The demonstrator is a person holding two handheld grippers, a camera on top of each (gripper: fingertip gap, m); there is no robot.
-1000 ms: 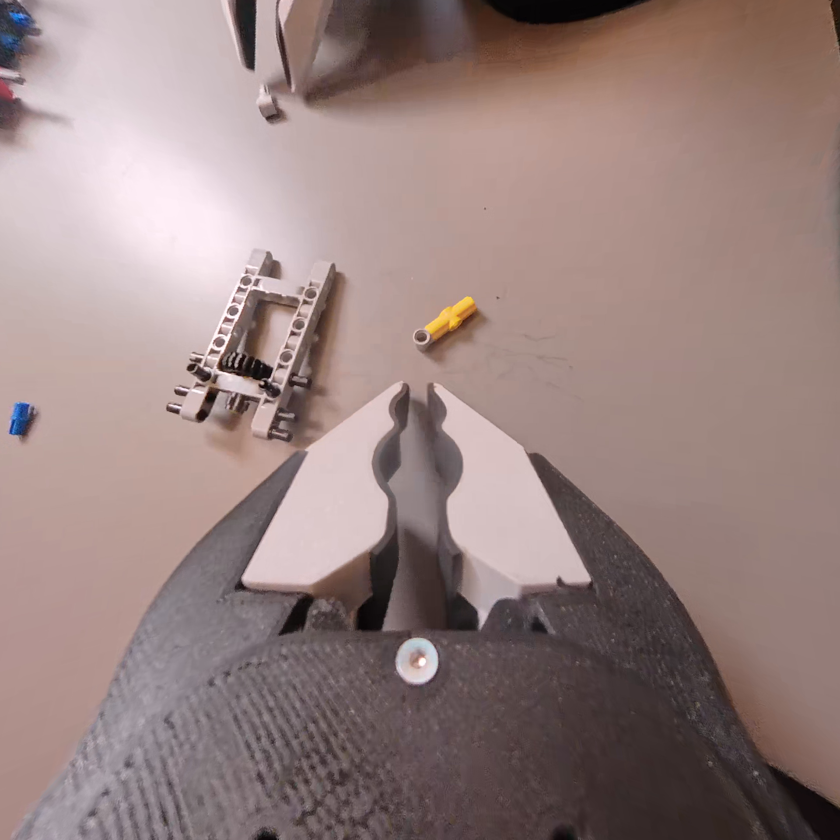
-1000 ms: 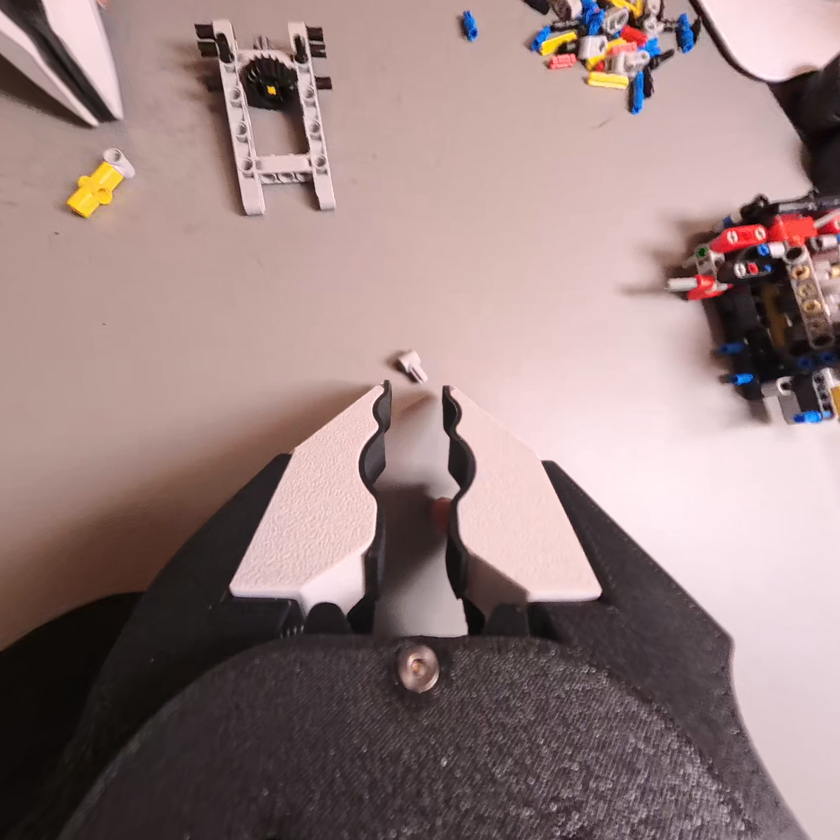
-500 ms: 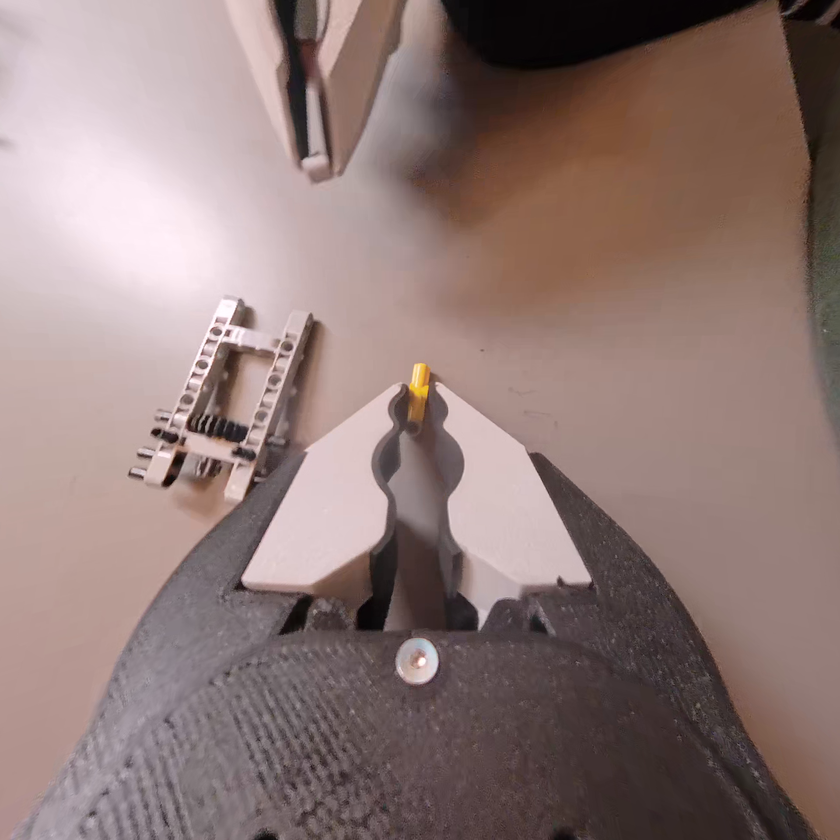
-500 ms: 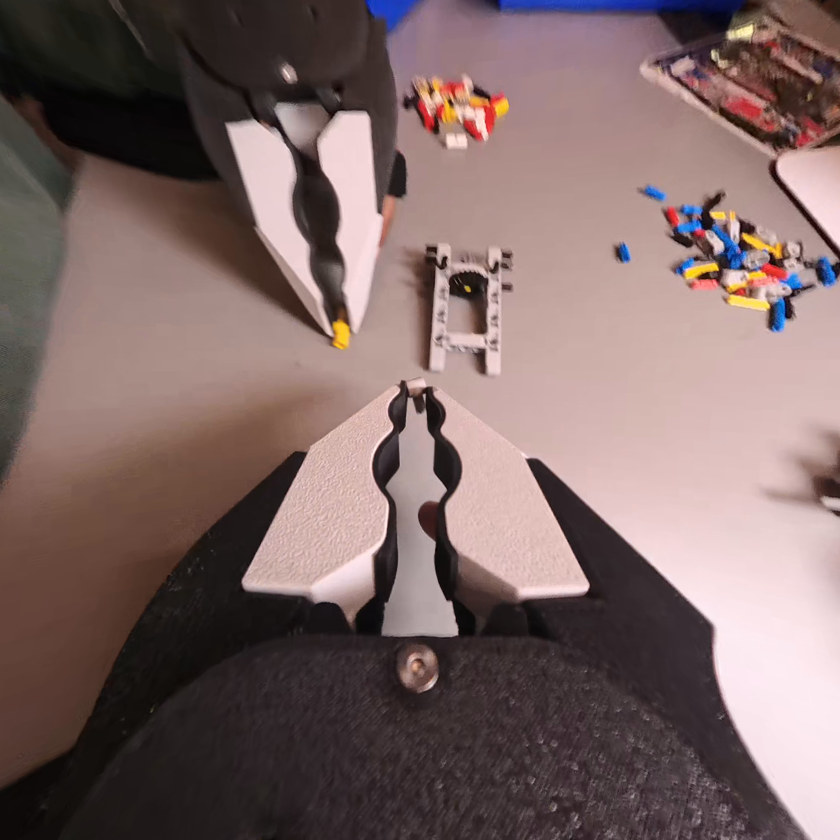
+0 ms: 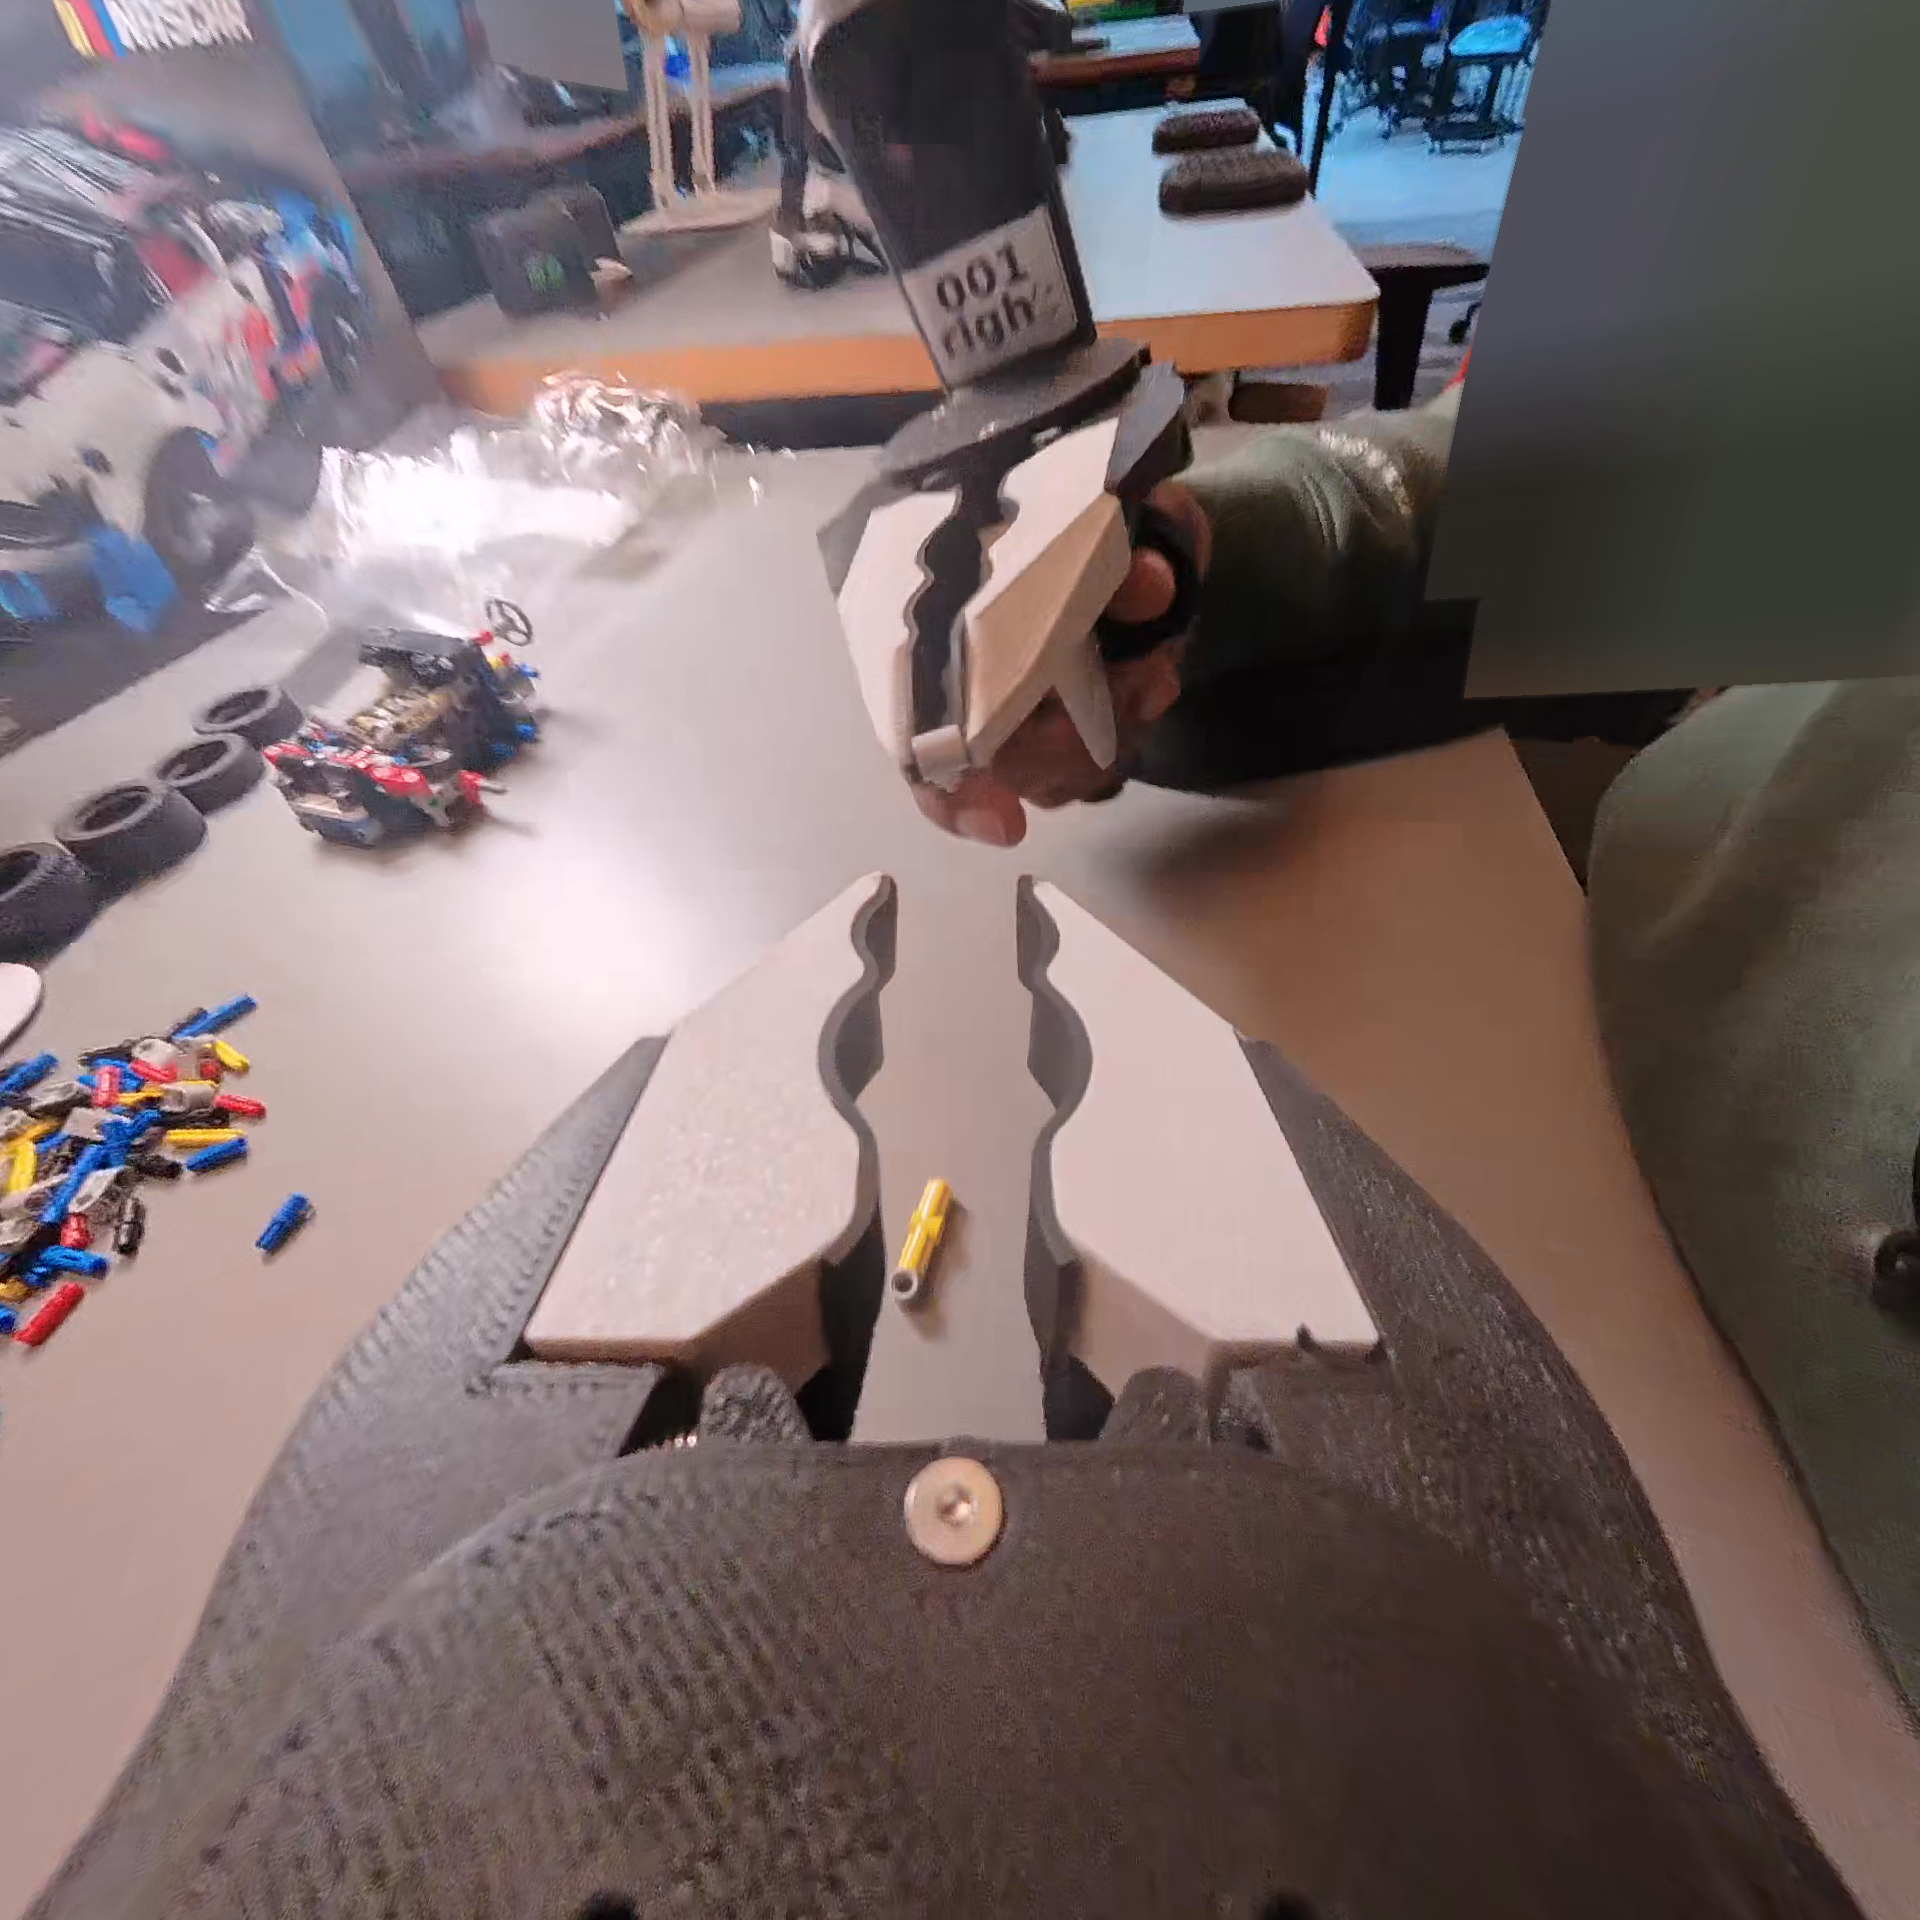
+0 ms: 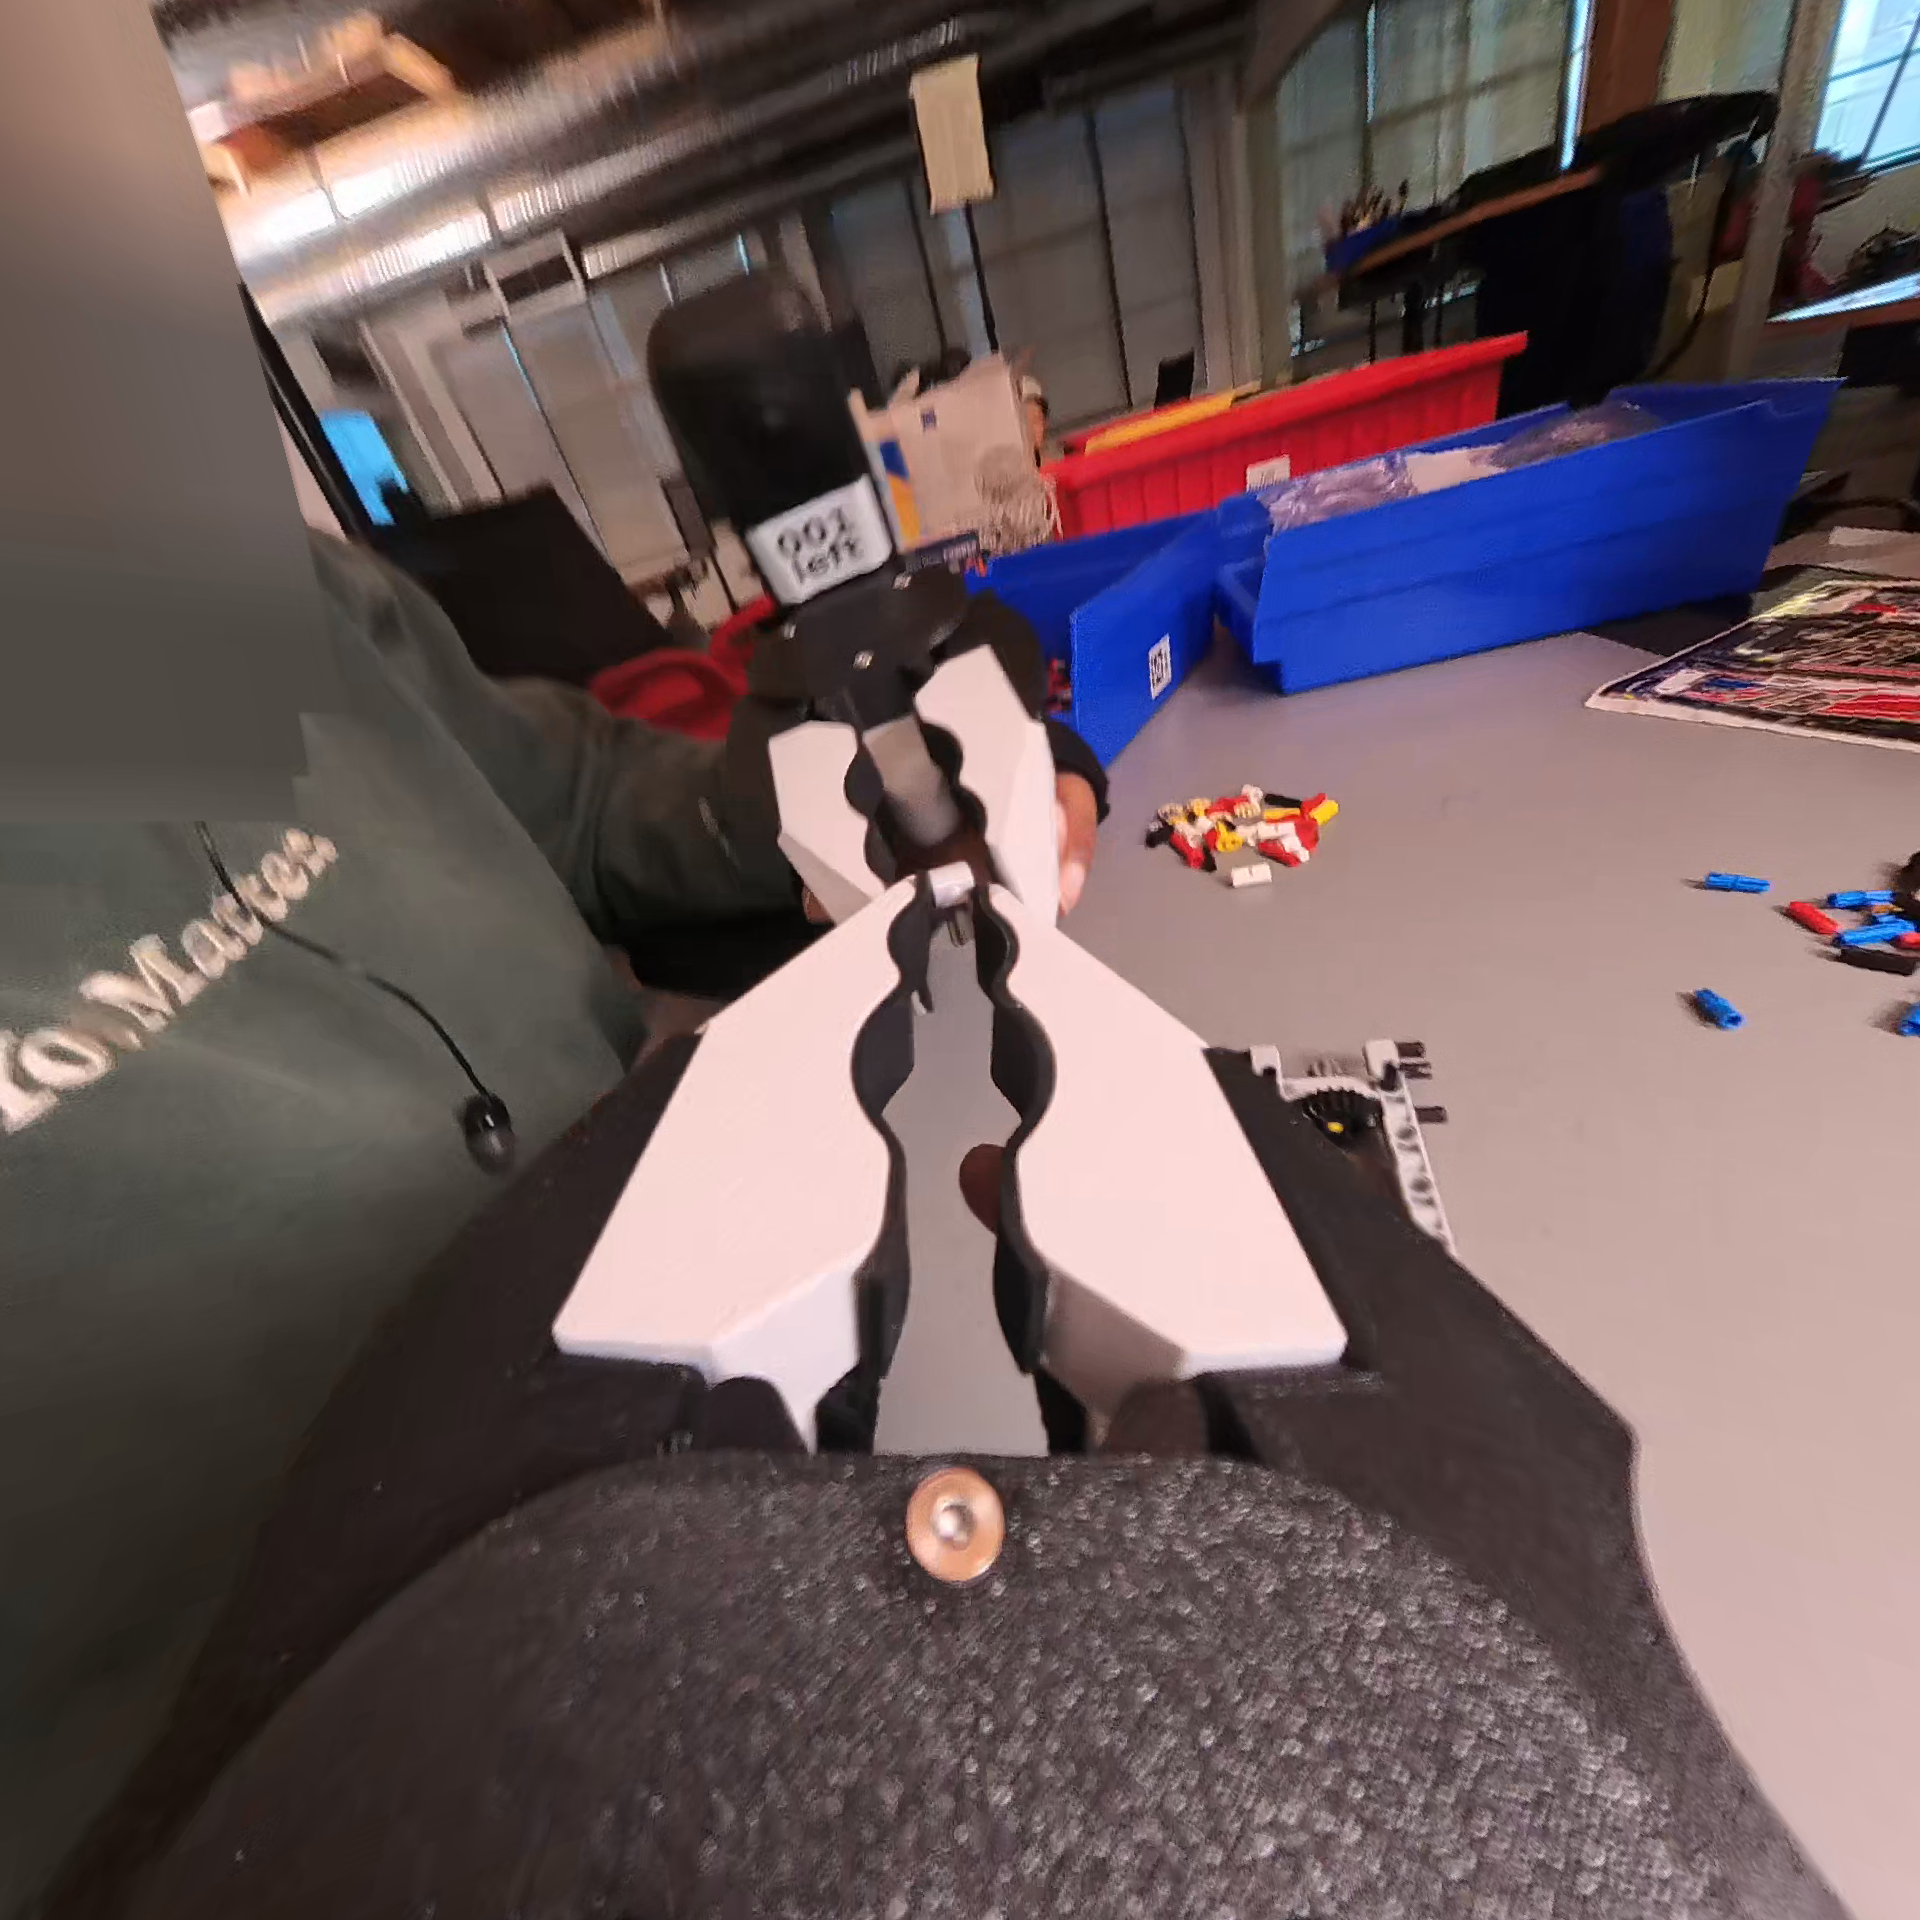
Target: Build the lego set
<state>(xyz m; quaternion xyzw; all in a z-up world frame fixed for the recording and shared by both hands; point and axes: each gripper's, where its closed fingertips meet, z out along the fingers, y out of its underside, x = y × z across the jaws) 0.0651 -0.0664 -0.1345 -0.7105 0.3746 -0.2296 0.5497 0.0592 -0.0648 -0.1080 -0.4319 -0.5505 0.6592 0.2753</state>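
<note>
Left claw (image 5: 956,883): white fingers spread apart, nothing between the tips. Small yellow axle piece with a grey end connector (image 5: 923,1240) lies loose on the grey-beige surface (image 5: 644,831), seen through the gap between the two fingers, touching neither.

Right claw (image 6: 951,891): clenched on a small light-grey connector piece (image 6: 952,885) pinched at the very tips, raised above the surface and facing the left claw. In the left wrist view the same grey piece (image 5: 940,750) shows at the right claw's tips.

Grey beam frame with a black gear (image 6: 1371,1112) lies on the surface just right of the right claw, partly hidden by its black housing. Partly built car chassis in red, black and blue (image 5: 410,740) sits to the left, black rubber tyres (image 5: 130,826) beside it. Loose pile of blue, yellow, red and grey pins (image 5: 104,1122) at the left edge. Blue plastic bins (image 6: 1455,540) at the far side.
</note>
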